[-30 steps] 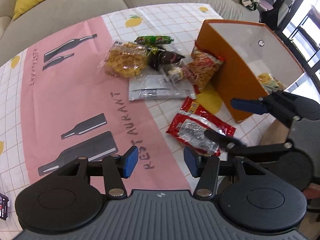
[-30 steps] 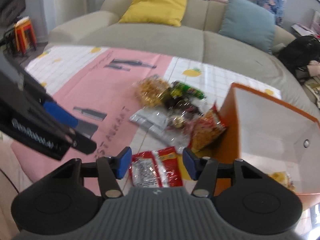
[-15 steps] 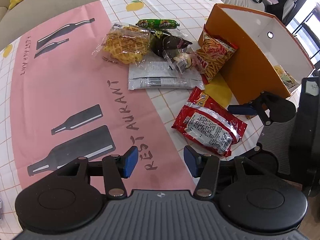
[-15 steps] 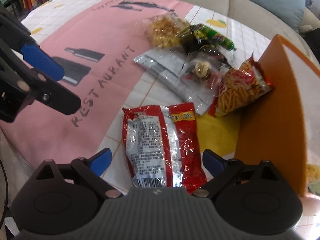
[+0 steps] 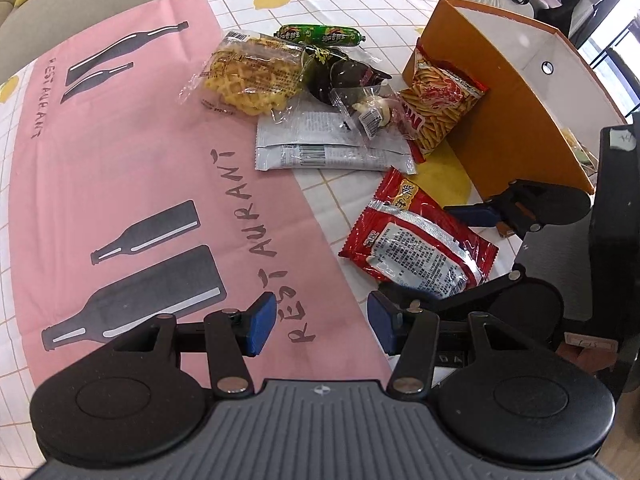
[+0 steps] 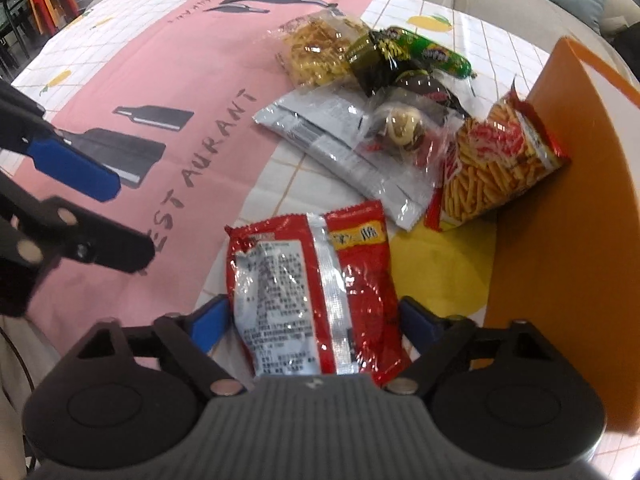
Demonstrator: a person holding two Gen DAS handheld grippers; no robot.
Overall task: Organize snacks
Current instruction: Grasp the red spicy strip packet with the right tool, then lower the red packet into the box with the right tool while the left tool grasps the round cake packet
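A red snack packet (image 6: 312, 292) lies flat on the tablecloth (image 6: 168, 80), its printed back facing up. My right gripper (image 6: 314, 320) stands low over its near end. Its jaws are closing, a blue pad beside each long edge, and the foil shows no pinch. In the left wrist view the same red packet (image 5: 416, 240) lies between the right gripper's fingers. My left gripper (image 5: 320, 324) hangs half open over the pink part of the cloth, with nothing between its pads. An orange box (image 6: 560, 200) with a white inside stands to the right of the packet.
Behind the red packet sits a heap of snacks: a silver packet (image 5: 332, 148), a yellow cracker bag (image 5: 252, 76), a green sausage (image 5: 320, 34), a dark packet (image 5: 344, 76) and an orange stick-snack bag (image 5: 436, 108) leaning on the orange box (image 5: 500, 120). A sofa runs behind the table.
My right gripper has come down over the red packet, its jaws spreading wide and then narrowing around it. My left gripper has sunk a little, its opening unchanged.
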